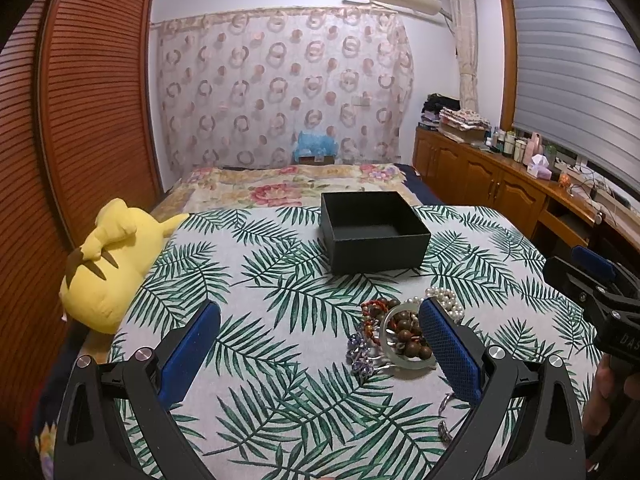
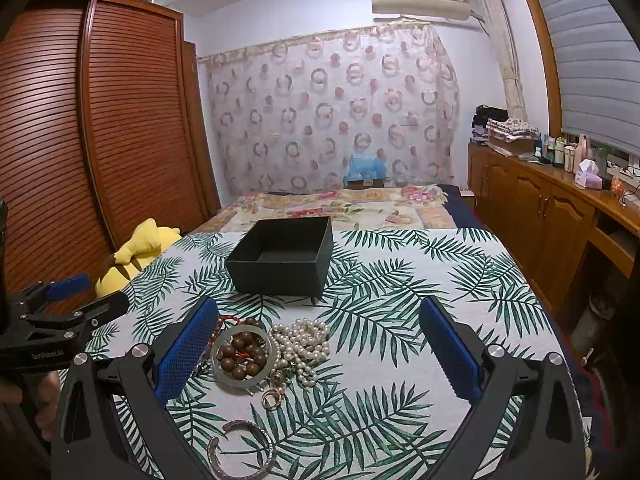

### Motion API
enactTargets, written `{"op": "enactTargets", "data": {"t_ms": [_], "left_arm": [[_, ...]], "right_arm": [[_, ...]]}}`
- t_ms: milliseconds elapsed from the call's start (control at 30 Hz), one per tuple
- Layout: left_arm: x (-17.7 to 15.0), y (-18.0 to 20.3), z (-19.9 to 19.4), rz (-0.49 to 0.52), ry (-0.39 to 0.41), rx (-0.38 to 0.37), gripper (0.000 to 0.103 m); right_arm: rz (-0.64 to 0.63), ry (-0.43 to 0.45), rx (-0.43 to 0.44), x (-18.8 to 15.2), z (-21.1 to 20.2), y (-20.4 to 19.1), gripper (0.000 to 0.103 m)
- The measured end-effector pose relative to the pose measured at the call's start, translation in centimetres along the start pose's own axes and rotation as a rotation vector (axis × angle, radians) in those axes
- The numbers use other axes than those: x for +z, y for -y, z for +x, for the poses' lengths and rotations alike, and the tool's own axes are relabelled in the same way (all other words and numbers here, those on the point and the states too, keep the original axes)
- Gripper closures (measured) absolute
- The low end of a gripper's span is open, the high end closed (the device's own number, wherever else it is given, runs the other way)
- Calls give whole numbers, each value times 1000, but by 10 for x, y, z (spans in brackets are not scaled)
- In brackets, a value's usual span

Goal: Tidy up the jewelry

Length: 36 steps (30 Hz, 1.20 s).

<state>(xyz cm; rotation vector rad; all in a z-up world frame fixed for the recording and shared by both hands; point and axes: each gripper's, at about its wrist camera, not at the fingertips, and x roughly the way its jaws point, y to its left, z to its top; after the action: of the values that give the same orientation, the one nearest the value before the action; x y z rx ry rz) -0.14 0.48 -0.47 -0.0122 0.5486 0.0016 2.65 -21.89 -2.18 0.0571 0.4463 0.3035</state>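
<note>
Left wrist view has the left gripper (image 1: 320, 344) held low over the leaf-print cloth (image 1: 280, 280), its blue-padded fingers spread wide with nothing between them. The right gripper (image 2: 320, 344) sits in the same pose, tongs likewise apart and empty. The jewelry heap (image 2: 264, 352) — a pale bangle (image 2: 244, 380) ringing brown wooden beads (image 2: 242, 350), pearls (image 2: 304, 340) just beside it — lies on the cloth in front of the open black box (image 2: 284, 258). Only the right wrist view shows the gold rings (image 2: 273, 399) and silver cuff bracelets (image 2: 240, 448) nearer the camera; the left view alone shows a purple-stoned piece (image 1: 362, 350) beside the bangle. A yellow plush toy (image 1: 106, 268) rests at the cloth's left edge.
</note>
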Motion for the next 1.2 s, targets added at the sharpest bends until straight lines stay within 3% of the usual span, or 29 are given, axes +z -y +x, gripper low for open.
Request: {"op": "enactTargets", "data": {"t_ms": [1000,1200], "left_arm": [[5,-3,-8,2,15,-2,7],[4,-1,-6,8,2,-17,7]], "right_arm": [[-4,1,3,-2,-2,-3,2],[-29,-26,39,-3,-1,-5,2]]}}
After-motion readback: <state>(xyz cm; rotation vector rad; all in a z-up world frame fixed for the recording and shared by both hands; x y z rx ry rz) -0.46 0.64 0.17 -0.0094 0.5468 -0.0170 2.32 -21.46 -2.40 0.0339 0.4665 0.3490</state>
